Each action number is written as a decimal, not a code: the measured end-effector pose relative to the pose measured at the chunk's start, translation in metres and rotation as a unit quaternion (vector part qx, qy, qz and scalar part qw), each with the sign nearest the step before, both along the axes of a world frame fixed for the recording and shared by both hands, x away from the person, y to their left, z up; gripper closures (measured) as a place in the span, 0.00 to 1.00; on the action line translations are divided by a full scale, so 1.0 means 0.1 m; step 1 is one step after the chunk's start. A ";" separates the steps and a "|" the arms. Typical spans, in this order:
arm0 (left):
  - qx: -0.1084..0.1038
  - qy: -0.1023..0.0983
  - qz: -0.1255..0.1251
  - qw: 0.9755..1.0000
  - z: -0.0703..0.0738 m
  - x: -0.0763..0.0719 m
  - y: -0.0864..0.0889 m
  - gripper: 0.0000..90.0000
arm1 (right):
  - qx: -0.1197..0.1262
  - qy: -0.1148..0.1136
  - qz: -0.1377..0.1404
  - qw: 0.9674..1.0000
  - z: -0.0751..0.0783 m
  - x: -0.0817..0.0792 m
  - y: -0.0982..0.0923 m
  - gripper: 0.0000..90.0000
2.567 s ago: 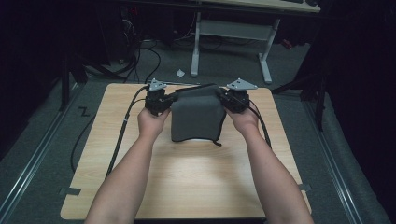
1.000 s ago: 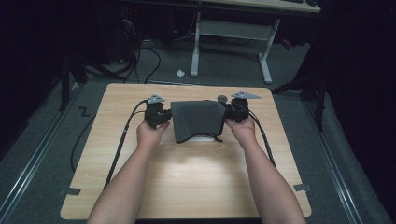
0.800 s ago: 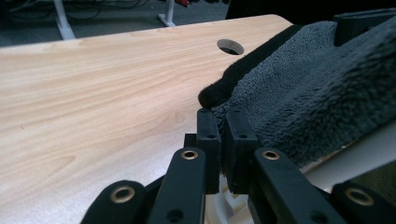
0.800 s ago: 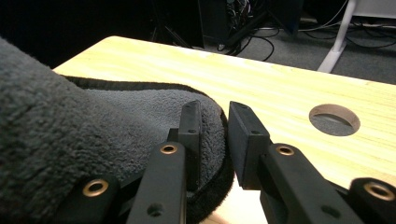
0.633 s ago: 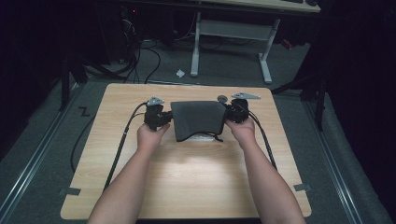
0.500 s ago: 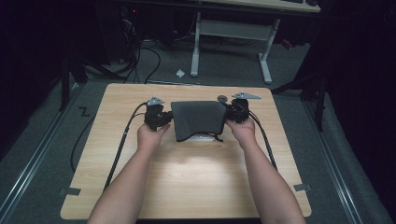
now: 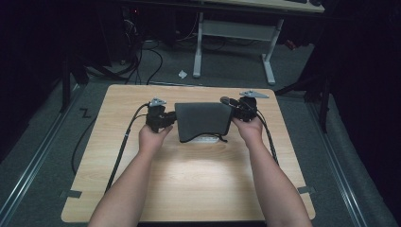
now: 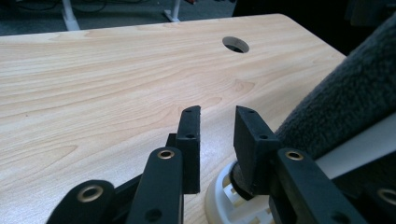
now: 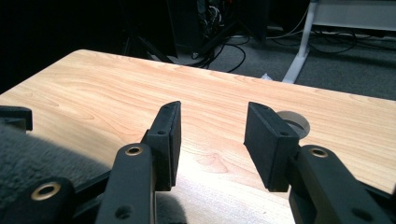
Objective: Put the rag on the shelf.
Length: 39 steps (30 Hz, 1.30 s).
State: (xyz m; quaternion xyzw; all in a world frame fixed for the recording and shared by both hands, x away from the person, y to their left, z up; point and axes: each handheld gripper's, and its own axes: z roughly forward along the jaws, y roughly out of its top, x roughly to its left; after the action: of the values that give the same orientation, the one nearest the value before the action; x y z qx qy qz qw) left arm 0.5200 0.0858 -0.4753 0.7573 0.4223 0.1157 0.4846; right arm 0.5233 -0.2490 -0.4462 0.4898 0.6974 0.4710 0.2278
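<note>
A dark grey cloth [image 7: 203,120] lies draped over a low white object [image 7: 208,139] on the wooden table [image 7: 189,179]. My left gripper [image 7: 170,119] sits at the cloth's left edge and my right gripper [image 7: 235,112] at its right edge. Both pairs of jaws have just been opening. In the left gripper view the left gripper [image 8: 218,116] stands open with nothing between its jaws; the cloth [image 8: 345,102] and the white object [image 8: 224,200] lie just beside its right jaw. The right gripper [image 9: 212,114] is open wider, with the cloth [image 9: 28,149] beside its left jaw.
A round cable hole [image 8: 235,44] is cut in the tabletop near the far right edge, and it is also seen as the hole [image 9: 294,122] behind my right jaw. Black cables [image 7: 123,142] trail from both grippers. A white desk frame [image 7: 236,33] stands on the floor beyond the table.
Since the oldest frame both hands have come nearer with the cloth, whose far edge now sits lower and closer. Over the last second the hands have kept still.
</note>
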 end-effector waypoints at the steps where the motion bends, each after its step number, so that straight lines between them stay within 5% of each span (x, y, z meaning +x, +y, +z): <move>1: 0.000 0.001 -0.001 1.000 0.00 0.00 0.00 0.81 | -0.003 0.000 -0.002 1.000 0.00 0.00 0.00 0.62; 9: 0.000 -0.002 0.006 1.000 0.00 0.00 0.03 0.82 | -0.021 -0.015 -0.014 1.000 0.05 -0.02 -0.03 0.64; 11: -0.001 -0.005 0.013 1.000 0.02 0.00 0.07 0.82 | -0.006 -0.013 -0.020 1.000 0.07 -0.02 -0.09 0.66; 26: 0.009 -0.021 0.054 0.998 0.07 -0.02 0.43 0.80 | -0.028 -0.014 -0.036 0.999 0.01 -0.10 -0.29 0.66; 36: 0.016 -0.047 0.059 0.997 0.14 -0.26 0.67 0.63 | -0.052 -0.029 -0.028 0.998 0.05 -0.40 -0.36 0.63; 39: 0.039 -0.061 0.056 0.996 0.15 -0.44 0.70 0.58 | -0.058 -0.038 -0.026 0.997 0.08 -0.53 -0.36 0.62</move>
State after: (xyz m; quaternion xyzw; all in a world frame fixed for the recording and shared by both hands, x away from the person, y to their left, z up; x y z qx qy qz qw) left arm 0.4760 0.1559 -0.4601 0.7425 0.4283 0.2053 0.4723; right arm 0.4705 -0.2848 -0.4386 0.4752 0.7015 0.4423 0.2941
